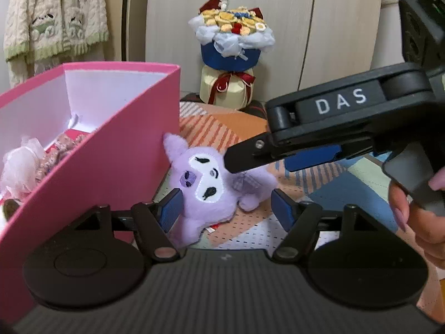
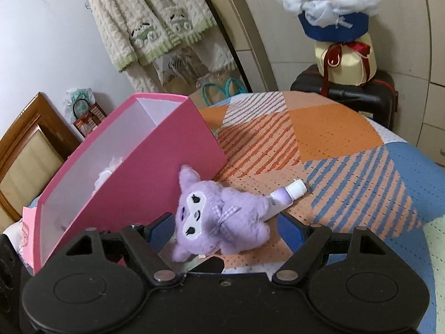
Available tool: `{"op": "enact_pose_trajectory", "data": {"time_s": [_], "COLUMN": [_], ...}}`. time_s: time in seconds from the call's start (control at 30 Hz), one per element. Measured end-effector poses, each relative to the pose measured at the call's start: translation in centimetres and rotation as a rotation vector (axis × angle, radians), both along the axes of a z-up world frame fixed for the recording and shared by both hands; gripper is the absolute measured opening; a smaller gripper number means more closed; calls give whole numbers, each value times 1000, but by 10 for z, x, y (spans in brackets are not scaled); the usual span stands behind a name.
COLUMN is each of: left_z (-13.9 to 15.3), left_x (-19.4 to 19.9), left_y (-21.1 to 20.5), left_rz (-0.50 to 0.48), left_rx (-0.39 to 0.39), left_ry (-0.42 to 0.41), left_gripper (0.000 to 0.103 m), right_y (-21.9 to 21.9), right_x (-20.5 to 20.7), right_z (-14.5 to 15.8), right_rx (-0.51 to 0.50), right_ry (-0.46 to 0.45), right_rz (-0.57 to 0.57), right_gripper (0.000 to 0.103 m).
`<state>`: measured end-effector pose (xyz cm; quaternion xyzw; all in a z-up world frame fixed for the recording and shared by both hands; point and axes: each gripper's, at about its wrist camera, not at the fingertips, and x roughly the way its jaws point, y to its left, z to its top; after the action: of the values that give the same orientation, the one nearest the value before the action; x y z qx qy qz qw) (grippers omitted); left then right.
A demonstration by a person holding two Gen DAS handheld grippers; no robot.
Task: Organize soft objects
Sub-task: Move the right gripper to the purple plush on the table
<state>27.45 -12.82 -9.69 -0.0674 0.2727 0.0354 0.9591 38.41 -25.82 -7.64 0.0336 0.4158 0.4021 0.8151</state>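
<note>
Left tool (image 1: 225,208) spread wide, blue pads either side of a purple plush (image 1: 211,186), left pad touching or nearly touching its head, right pad apart from it; nothing gripped. Right tool (image 2: 222,232) likewise spread wide in its own view, low over the same plush (image 2: 214,222), pads flanking it without closing on it. In the left view, right tool (image 1: 239,161) reaching in from the right, its black tip just above the plush's face, held by a hand (image 1: 417,217) at the right edge.

Plush lying face up on a bed (image 2: 333,139) covered in an orange, blue and pale green patchwork quilt, one ear against the outer wall of a pink box (image 2: 155,172). Box open at the top, white inside, standing along the left side of the bed, with pale frilly soft items (image 1: 19,169) in it. Small purple tube (image 2: 286,193) with a white cap lying just beyond the plush, touching or partly under it.

Past the far edge of the bed, a flower bouquet (image 2: 333,14) in blue wrap on a cream base, standing on a dark suitcase (image 2: 347,94). Cream knitted cardigan (image 2: 147,22) hanging on the wall at the back left.
</note>
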Motion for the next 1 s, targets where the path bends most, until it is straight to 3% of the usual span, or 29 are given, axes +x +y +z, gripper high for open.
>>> {"op": "enact_pose_trajectory", "data": {"time_s": [0.2,0.4,0.43,0.53,0.57,0.63,0.87,1.0], "left_z": [-5,-6,-6,-5,-5,-4,-2,-3], "left_x": [8,11,11,10,9,8,2,1], "left_y": [-7,-8,-7,-6,-6,-5,8,11], "left_rz": [6,-1,-8,-27,-43,-70,-181,-197], "left_rx": [21,7,-2,-3,-1,-7,-169,-199], "left_ry": [9,20,20,31,37,49,45,12], "left_gripper": [77,79,79,77,77,77,77,69], "right_y": [4,5,6,3,2,-4,-43,-70], "right_x": [10,20,19,14,10,4,-6,-7], "right_z": [-15,-31,-31,-27,-24,-20,-22,-33], "right_rx": [-13,1,3,50,32,28,51,90], "right_ry": [50,100,93,100,74,55,81,113], "right_rz": [1,-10,-10,13,12,19,-49,-98], "right_gripper": [84,83,69,42,39,37,36,37]}}
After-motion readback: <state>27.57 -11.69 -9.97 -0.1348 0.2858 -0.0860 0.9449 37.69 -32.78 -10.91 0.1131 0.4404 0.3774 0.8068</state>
